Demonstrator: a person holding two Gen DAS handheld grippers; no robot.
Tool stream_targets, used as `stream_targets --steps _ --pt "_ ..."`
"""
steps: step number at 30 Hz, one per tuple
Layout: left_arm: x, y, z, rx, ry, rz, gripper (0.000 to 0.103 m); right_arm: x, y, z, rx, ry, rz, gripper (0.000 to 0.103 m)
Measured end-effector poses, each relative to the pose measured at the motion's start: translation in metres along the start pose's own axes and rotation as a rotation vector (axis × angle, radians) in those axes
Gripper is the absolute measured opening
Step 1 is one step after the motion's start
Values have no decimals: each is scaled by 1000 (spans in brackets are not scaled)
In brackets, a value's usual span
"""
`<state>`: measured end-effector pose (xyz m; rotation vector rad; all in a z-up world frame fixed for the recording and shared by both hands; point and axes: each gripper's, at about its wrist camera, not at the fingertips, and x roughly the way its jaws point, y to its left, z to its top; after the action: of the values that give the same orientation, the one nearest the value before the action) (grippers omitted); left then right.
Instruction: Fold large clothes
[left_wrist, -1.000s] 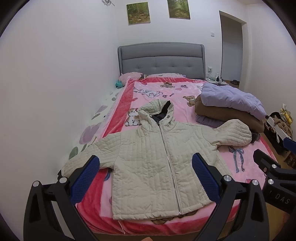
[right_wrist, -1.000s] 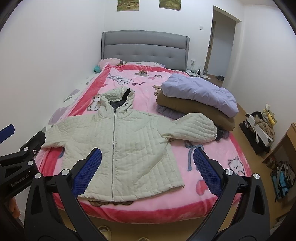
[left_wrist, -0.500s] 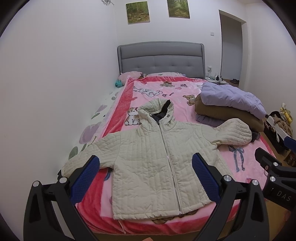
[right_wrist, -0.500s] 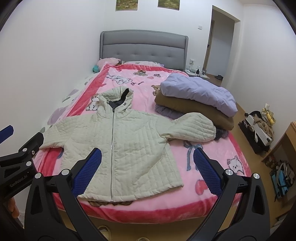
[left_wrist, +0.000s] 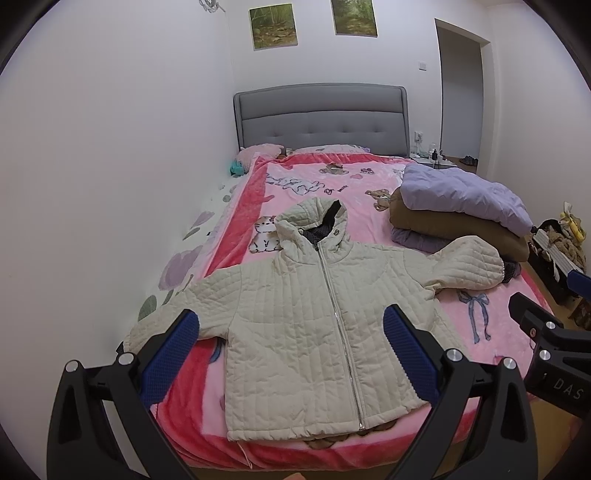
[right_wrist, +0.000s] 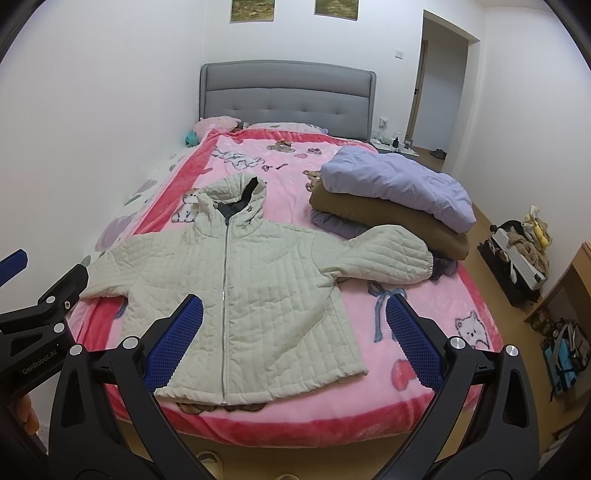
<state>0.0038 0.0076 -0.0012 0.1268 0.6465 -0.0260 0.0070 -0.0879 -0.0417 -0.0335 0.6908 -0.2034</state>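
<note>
Bed (left_wrist: 491, 328) w/ pink blanket, cream jacket (left_wrist: 314, 325) flat, zipped.
L tool (left_wrist: 291, 343) + R tool (right_wrist: 295, 336) both apart, above jacket hem, nothing gripped.

The left claw (left_wrist: 290, 330) hides the jacket's (left_wrist: 295, 325) cuff.

"DAS" on right gripper (left_wrist: 554, 354), "GenRobot.AI" on left gripper (right_wrist: 37, 332)

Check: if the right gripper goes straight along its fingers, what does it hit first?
Probably the cream jacket: the right gripper, open and empty, points at its lower front by the hem, nothing between. Depth is unclear.
</note>
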Motion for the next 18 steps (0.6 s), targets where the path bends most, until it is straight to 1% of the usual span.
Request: stream_targets --steps 10,14,18 --pt "3 2 2 -1 3 8 98 1 0 1 -1 -1 6 95" --pt "9 7 4 -18 34 20 98 1 0 0 -2 9 17 95" --pt "14 18 -3 -60 86 24 98 4 -3 -2 5 24 72 95"
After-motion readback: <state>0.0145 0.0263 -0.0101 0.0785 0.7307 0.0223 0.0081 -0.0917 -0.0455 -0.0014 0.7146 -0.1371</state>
